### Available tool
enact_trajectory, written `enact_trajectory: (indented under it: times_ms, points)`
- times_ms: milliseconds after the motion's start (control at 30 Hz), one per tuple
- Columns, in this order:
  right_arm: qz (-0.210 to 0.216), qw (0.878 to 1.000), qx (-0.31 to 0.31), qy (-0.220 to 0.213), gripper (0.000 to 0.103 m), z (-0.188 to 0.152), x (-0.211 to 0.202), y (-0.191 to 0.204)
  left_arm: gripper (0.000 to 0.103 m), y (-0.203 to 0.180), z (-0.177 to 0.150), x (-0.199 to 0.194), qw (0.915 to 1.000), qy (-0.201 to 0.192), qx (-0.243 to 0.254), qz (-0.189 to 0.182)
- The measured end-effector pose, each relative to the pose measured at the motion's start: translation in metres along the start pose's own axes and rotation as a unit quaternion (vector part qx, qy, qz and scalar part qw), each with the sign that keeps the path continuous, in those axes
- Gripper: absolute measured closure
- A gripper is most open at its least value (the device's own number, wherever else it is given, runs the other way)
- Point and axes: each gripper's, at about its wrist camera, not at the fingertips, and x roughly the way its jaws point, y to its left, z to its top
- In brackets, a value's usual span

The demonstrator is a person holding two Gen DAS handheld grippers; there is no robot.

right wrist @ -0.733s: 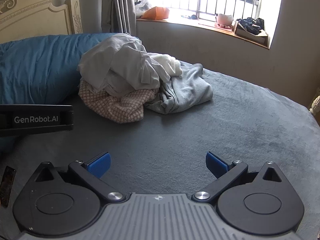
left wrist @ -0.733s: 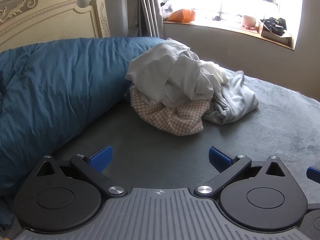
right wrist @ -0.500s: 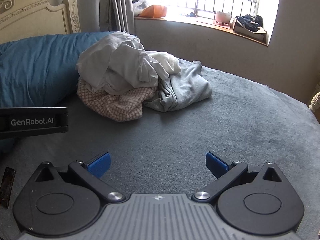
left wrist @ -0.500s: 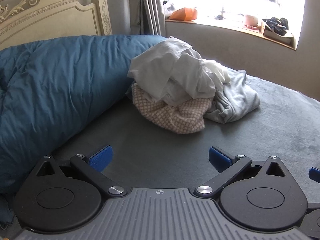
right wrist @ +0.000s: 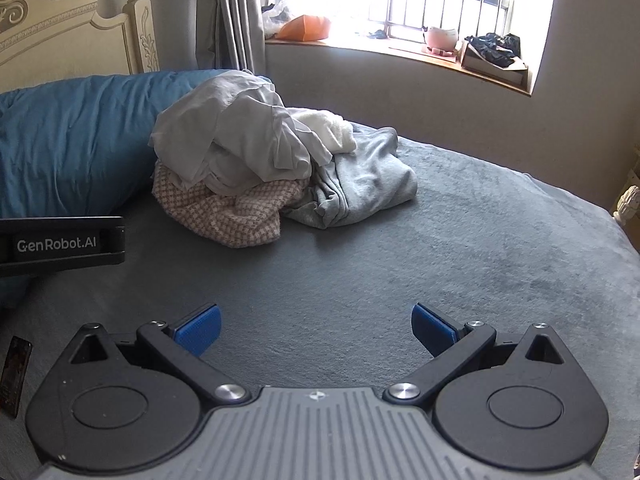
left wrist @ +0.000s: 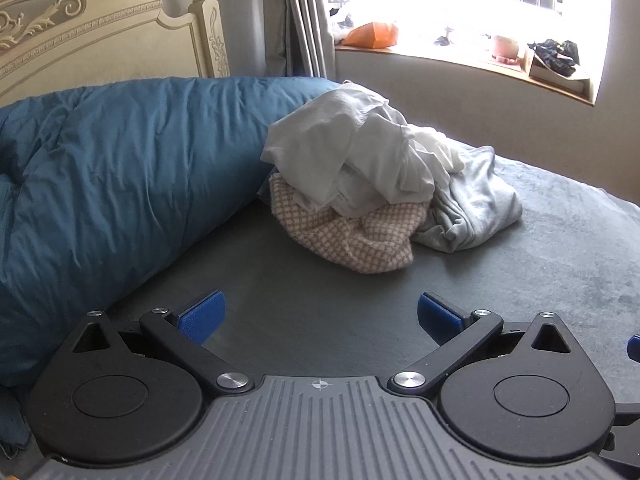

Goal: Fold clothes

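Two blue pads of the left gripper (left wrist: 318, 316) are standing wide apart, gripping nothing, over the grey blanket (left wrist: 520, 280), with the pile of clothes (left wrist: 380, 184) lying at twelve o'clock beside the blue duvet (left wrist: 120, 176). From the right wrist, the right gripper (right wrist: 316, 322) is likewise gaping empty, the pile of clothes (right wrist: 272, 172) sitting at eleven o'clock, well apart.

Right claw (right wrist: 316, 330) gapes empty, well short of the clothes pile (right wrist: 272, 172).

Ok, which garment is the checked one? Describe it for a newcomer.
On the grey bed, find the clothes pile beside the blue duvet. The checked garment lies at its bottom front, the only patterned piece: pink-and-cream checks under plain pale fabrics.
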Motion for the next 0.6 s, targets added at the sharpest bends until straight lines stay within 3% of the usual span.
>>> enact_trajectory:
  times_ms: [600]
  points:
    - [0.002,1.0,-0.005,0.002,0.0,-0.003,0.004,0.0049,0.0,0.005,-0.0005,0.0027,0.9999,-0.004,-0.009,-0.008]
